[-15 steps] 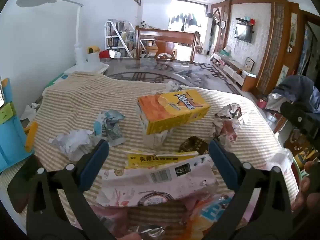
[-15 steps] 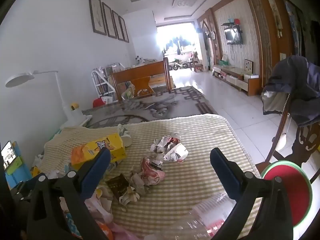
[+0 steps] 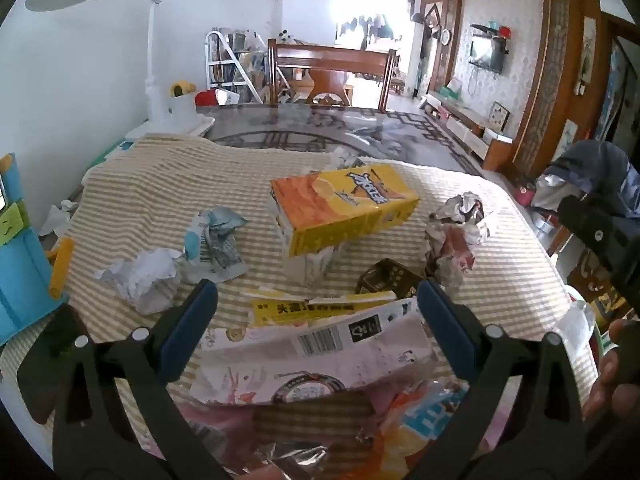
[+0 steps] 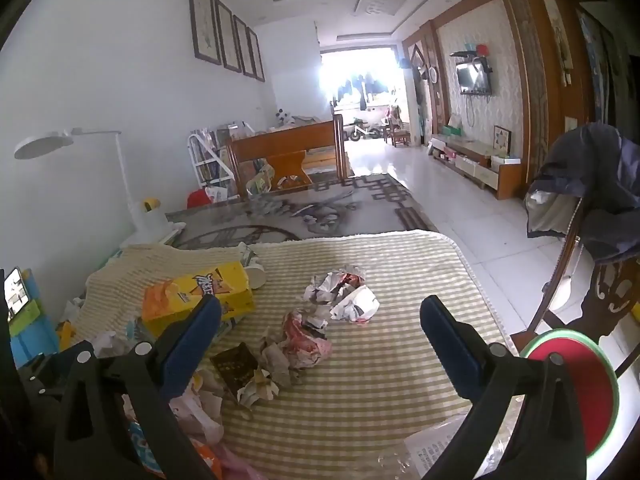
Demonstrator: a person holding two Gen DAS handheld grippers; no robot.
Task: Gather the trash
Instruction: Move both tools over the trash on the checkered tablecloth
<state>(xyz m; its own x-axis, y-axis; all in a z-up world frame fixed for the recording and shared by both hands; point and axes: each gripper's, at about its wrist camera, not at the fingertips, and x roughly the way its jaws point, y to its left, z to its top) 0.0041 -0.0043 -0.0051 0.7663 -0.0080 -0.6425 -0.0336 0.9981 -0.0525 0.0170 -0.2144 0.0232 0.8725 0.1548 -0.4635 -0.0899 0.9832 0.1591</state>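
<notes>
Trash lies scattered on a striped tablecloth [image 3: 152,184]. A yellow-orange carton [image 3: 344,208] lies across a white cup, also in the right wrist view [image 4: 200,296]. Crumpled paper [image 3: 140,276] and a foil wrapper [image 3: 212,240] lie at left, a crumpled wad [image 3: 460,220] at right. A pink-white snack bag [image 3: 312,356] and a yellow wrapper [image 3: 304,306] lie between the fingers of my open, empty left gripper [image 3: 316,300]. My right gripper [image 4: 320,320] is open and empty above crumpled wrappers [image 4: 344,296] and a dark packet [image 4: 234,364].
A white desk lamp [image 3: 156,92] stands at the table's back left. A blue organiser [image 3: 20,256] sits at the left edge. A chair with a dark jacket [image 4: 588,192] and a red-green round stool [image 4: 568,388] stand to the right. A clear plastic bag [image 4: 436,448] lies at the near edge.
</notes>
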